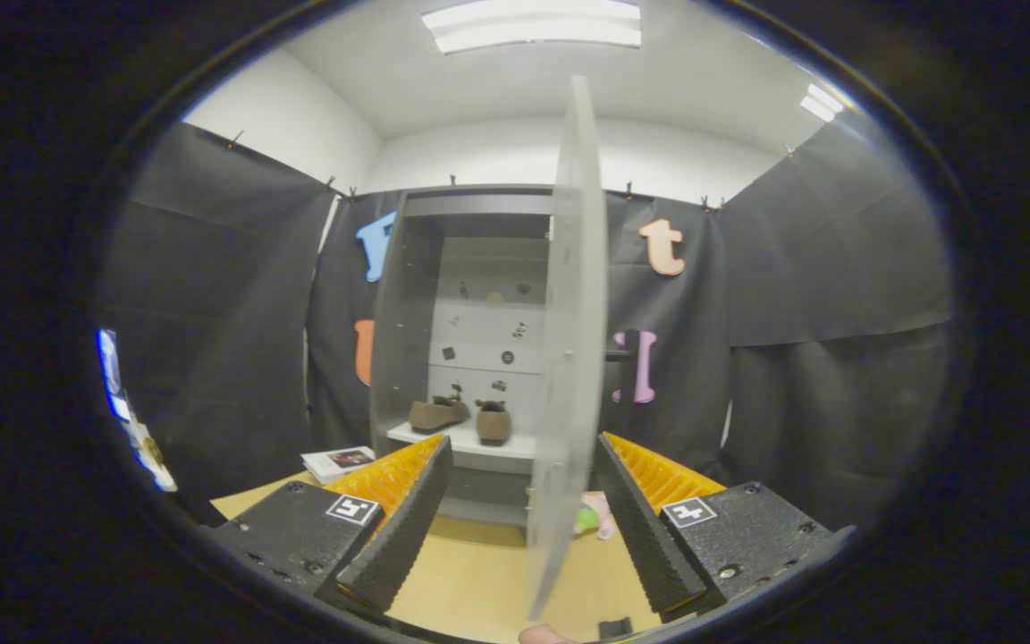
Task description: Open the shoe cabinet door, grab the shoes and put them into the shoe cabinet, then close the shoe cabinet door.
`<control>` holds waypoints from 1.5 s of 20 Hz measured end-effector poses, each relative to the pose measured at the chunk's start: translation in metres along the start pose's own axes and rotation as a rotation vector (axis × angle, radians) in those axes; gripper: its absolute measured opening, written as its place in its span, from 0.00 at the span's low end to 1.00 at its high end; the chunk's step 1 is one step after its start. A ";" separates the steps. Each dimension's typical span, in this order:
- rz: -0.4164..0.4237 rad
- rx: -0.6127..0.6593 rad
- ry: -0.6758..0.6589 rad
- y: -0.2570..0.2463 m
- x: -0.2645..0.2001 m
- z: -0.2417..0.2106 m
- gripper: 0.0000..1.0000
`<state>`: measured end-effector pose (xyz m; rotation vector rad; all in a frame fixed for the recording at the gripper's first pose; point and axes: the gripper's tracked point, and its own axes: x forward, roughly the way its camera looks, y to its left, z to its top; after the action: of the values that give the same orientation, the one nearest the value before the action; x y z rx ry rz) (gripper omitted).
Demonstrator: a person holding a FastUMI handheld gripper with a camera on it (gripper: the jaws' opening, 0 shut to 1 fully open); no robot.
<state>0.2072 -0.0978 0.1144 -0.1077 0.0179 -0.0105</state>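
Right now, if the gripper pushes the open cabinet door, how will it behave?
The cabinet door looks like a thin, flat panel, so it probably swings easily and stays stiff. It stands edge-on between the fingers of the open gripper, so a sideways nudge should turn it. The shoes already sit on the shelf.

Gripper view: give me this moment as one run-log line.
shoes: both on cabinet shelf | cabinet door: open, edge-on between the jaws | gripper: open, holding nothing | remaining: close door
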 end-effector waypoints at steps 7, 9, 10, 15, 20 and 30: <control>-0.071 0.020 0.031 -0.112 -0.030 0.002 1.00; -0.103 0.036 0.061 -0.145 -0.029 -0.006 1.00; -0.120 0.046 0.081 -0.164 -0.026 -0.016 1.00; -0.203 0.060 0.204 -0.228 -0.013 -0.070 1.00; -0.202 0.127 0.242 -0.223 0.020 -0.099 1.00; 0.053 0.080 0.285 -0.085 0.083 -0.127 1.00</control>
<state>0.2866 -0.1972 -0.0038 -0.0245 0.3050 0.0263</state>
